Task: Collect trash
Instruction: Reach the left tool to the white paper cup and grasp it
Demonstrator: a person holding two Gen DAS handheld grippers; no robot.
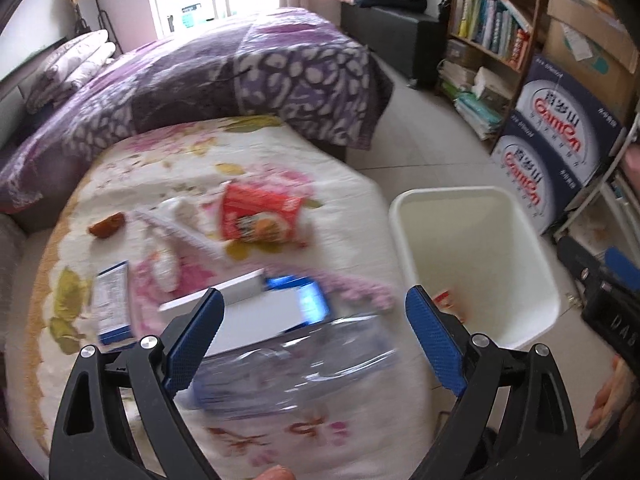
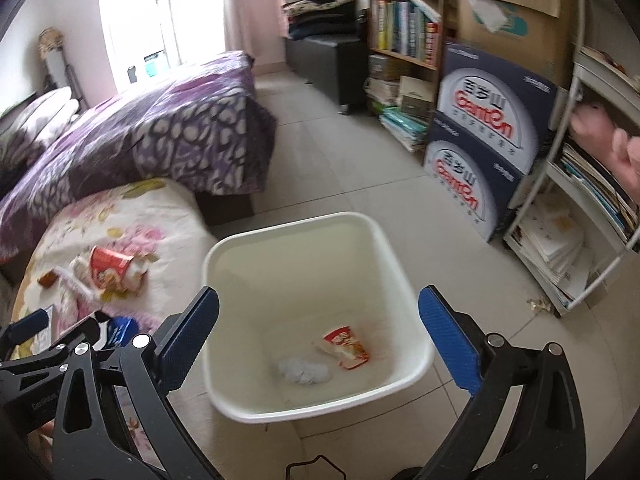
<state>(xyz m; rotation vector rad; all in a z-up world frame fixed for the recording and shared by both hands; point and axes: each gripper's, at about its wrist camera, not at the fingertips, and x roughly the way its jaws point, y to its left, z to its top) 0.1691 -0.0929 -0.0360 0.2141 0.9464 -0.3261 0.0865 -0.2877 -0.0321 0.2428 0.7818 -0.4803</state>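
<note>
Clear plastic bottle [image 1: 296, 364] lies low centre on the bed [image 1: 360, 200], between the released left hand-held gripper [image 1: 314, 336] tips: light, slippery, crushable (grip mid-body). Only the right view shows inside the white bin [image 2: 400, 264]: wrapper [image 2: 346, 346], tissue [image 2: 304, 370]; right hand-held gripper [image 2: 318, 336] spread, empty.
</note>
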